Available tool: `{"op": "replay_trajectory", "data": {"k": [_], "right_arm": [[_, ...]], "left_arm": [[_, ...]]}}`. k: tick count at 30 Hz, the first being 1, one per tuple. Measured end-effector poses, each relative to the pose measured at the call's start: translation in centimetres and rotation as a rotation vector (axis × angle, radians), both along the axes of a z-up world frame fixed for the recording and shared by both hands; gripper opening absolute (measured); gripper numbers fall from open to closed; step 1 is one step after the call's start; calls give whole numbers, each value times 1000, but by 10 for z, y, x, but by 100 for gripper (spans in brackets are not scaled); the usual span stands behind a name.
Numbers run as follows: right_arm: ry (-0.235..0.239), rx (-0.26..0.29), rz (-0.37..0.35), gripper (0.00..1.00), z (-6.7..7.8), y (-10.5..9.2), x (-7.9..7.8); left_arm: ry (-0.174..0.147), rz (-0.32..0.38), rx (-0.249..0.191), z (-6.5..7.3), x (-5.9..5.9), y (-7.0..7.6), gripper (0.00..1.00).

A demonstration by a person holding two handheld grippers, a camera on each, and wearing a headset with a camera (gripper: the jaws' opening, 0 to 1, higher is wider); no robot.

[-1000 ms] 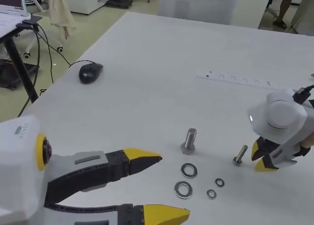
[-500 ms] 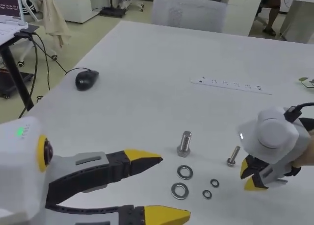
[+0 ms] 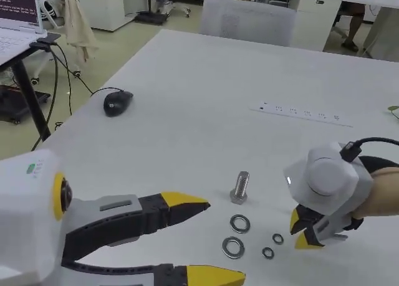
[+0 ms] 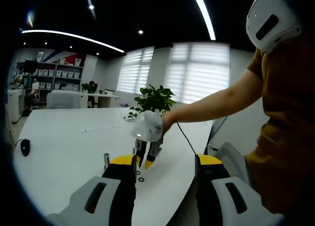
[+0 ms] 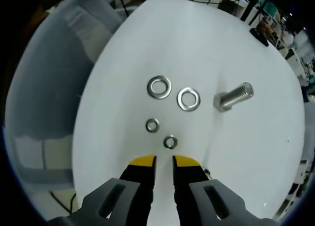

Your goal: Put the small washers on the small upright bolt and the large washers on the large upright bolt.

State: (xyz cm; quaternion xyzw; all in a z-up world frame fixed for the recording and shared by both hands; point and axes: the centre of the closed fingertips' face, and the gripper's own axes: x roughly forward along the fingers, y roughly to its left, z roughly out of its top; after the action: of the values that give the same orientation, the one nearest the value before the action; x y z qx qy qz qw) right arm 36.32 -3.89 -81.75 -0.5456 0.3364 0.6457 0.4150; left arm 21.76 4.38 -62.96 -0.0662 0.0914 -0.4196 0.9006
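The large bolt [image 3: 240, 187] stands upright on the white table [image 3: 187, 111]; it lies sideways in the right gripper view [image 5: 235, 96]. Two large washers [image 3: 240, 224] [image 3: 233, 247] lie flat in front of it. Two small washers [image 3: 278, 238] [image 3: 268, 253] lie just right of those. My right gripper [image 3: 301, 230] points down beside the small washers, its jaws a narrow gap apart and nothing between them [image 5: 163, 162]. The nearer small washer [image 5: 170, 142] sits just past its tips. The gripper's body hides the small bolt. My left gripper [image 3: 221, 239] hangs wide open at the near left, holding nothing.
A black mouse [image 3: 117, 102] with its cable lies at the table's far left. A white power strip [image 3: 299, 113] lies across the back right. A laptop on a stand [image 3: 19, 18] is off the table to the left.
My right gripper has moved left and nearer, from beside the small bolt to beside the small washers, and now covers that bolt. The left gripper has stayed put.
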Motion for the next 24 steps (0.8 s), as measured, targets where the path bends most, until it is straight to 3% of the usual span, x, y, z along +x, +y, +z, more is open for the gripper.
{"op": "replay_trajectory", "data": {"k": [14, 24], "right_arm": [[31, -15, 54, 18, -8, 13, -1], [27, -17, 63, 18, -12, 16, -2]], "left_arm": [[11, 33, -9, -5, 4, 8, 46], [13, 36, -12, -6, 5, 8, 46]]}}
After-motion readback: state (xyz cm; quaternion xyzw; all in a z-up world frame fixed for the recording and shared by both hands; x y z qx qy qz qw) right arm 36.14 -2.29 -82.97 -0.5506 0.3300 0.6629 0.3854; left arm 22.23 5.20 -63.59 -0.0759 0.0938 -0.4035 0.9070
